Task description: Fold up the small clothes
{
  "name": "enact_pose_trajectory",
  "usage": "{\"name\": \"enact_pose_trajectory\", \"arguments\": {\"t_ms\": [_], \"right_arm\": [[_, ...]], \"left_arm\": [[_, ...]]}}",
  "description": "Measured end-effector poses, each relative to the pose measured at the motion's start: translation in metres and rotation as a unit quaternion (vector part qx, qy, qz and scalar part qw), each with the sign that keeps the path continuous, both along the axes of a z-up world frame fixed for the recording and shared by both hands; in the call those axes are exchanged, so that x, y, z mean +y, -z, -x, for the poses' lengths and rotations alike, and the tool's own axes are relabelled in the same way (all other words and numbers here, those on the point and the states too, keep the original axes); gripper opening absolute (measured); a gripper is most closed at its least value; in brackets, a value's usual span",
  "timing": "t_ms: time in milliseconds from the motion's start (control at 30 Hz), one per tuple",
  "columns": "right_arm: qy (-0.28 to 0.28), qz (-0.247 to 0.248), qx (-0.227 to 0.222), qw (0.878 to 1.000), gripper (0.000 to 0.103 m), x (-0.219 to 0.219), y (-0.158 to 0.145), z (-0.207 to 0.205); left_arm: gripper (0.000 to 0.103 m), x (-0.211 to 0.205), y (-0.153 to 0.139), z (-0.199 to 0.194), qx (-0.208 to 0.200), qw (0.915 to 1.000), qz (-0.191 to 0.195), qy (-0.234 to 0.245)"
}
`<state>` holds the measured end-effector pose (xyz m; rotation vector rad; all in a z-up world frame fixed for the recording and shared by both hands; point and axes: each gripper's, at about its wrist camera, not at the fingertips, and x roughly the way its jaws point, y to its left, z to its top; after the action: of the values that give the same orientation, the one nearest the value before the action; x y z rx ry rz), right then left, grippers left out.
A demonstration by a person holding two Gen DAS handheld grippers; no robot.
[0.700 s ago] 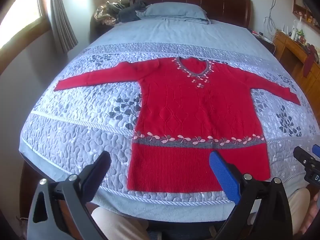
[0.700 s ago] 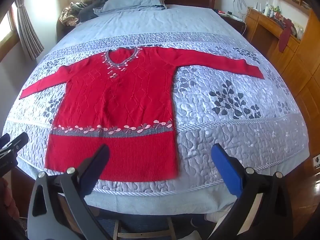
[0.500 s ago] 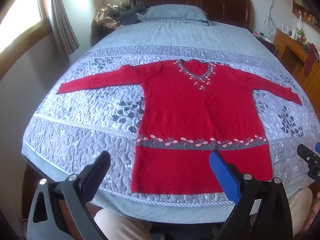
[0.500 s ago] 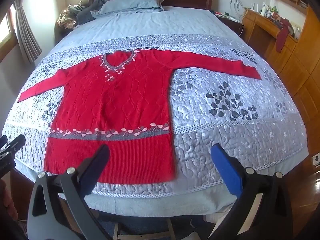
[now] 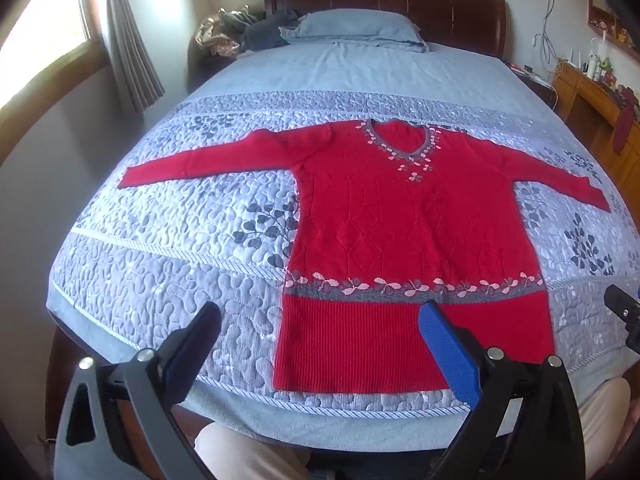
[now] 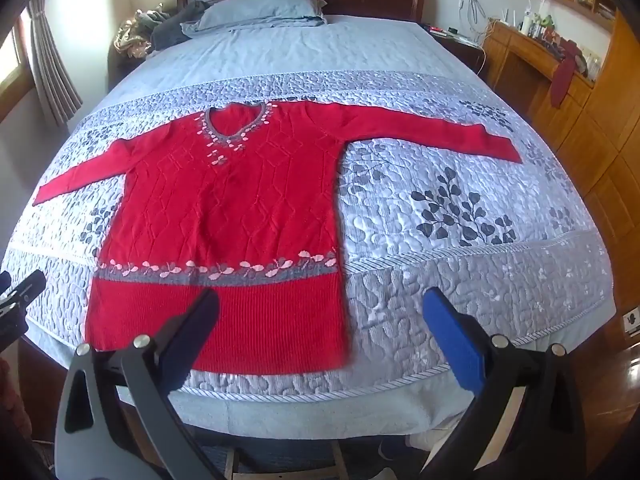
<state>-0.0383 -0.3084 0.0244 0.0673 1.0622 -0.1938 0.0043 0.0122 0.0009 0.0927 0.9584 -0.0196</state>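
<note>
So over the last half second or so both cameras have drifted a little toward the bed [image 5: 360, 72], and the red sweater [image 5: 404, 240] now sits a bit lower and closer in each view, but nothing on it has actually moved. It's lying flat and face up on the quilted bedspread [image 5: 168, 280], neck toward 12 o'clock, hem toward 6 o'clock near the foot edge, and both sleeves stretched straight out at roughly 9 and 3. Starting on the left: the left gripper [image 5: 320, 348] has its fingers spread wide with nothing between them, hovering above the hem's left corner area, not touching as far as I can tell (fisheye makes the height hard to judge). Over on the right, the right gripper [image 6: 320, 340] is the same deal, fingers wide and empty, straddling the hem's right corner from above. So my read is folding hasn't started yet, this is just the approach. The hem corners or the sleeves look like the likely first grab.
</note>
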Motion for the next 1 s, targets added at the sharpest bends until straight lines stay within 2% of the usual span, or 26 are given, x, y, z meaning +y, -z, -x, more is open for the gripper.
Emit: {"name": "enact_pose_trajectory", "arguments": {"t_ms": [1000], "right_arm": [[-0.006,-0.005,0.007,1.0,0.101,0.0047,0.0073,0.0002]], "left_arm": [[0.099,0.0017,0.0018,-0.002,0.001,1.0,0.005,0.003]]}}
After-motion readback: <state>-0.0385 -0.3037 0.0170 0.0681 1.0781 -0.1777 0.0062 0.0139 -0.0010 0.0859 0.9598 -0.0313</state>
